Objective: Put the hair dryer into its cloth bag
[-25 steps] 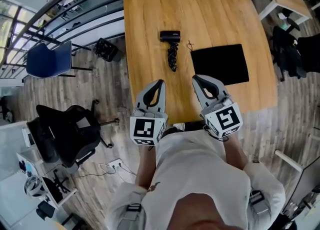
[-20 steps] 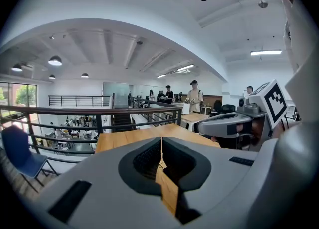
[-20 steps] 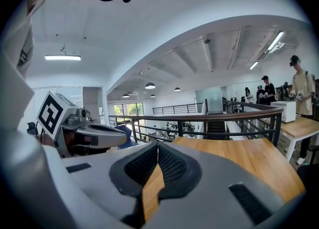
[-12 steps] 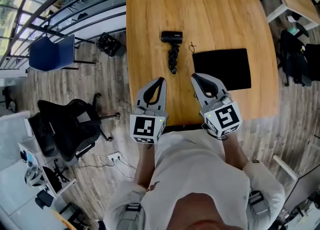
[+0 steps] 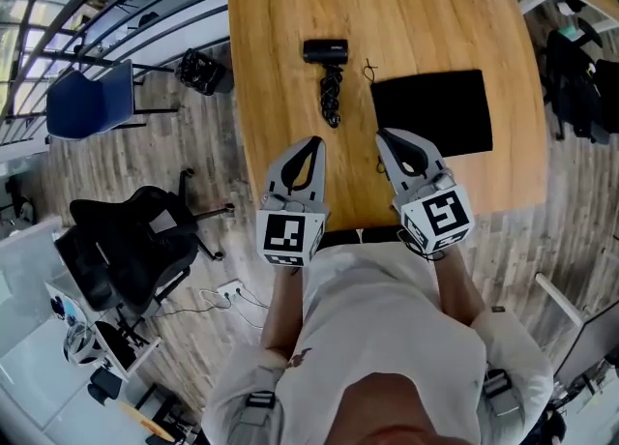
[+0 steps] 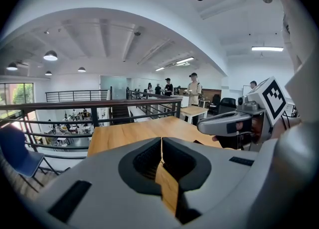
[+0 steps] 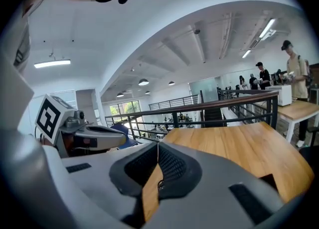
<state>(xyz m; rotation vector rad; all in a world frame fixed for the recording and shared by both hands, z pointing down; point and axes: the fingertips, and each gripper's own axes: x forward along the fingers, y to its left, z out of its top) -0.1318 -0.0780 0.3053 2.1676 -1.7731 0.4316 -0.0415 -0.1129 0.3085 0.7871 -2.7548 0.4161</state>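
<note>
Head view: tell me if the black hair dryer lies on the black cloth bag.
No, the black hair dryer lies on the wooden table, apart from the cloth bag.

- left claw (image 5: 314, 141) moves fwd & down, tip now closer to hair dryer (image 5: 325, 50) cord
- right claw (image 5: 381, 133) does same, toward cloth bag (image 5: 431, 112) corner
- desk (image 5: 290, 8) sits higher in head view

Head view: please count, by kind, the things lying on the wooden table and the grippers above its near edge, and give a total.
Hair dryer: 1
Cloth bag: 1
Small thin item, too small to identify: 1
Grippers: 2, left gripper and right gripper
Total: 5
</note>
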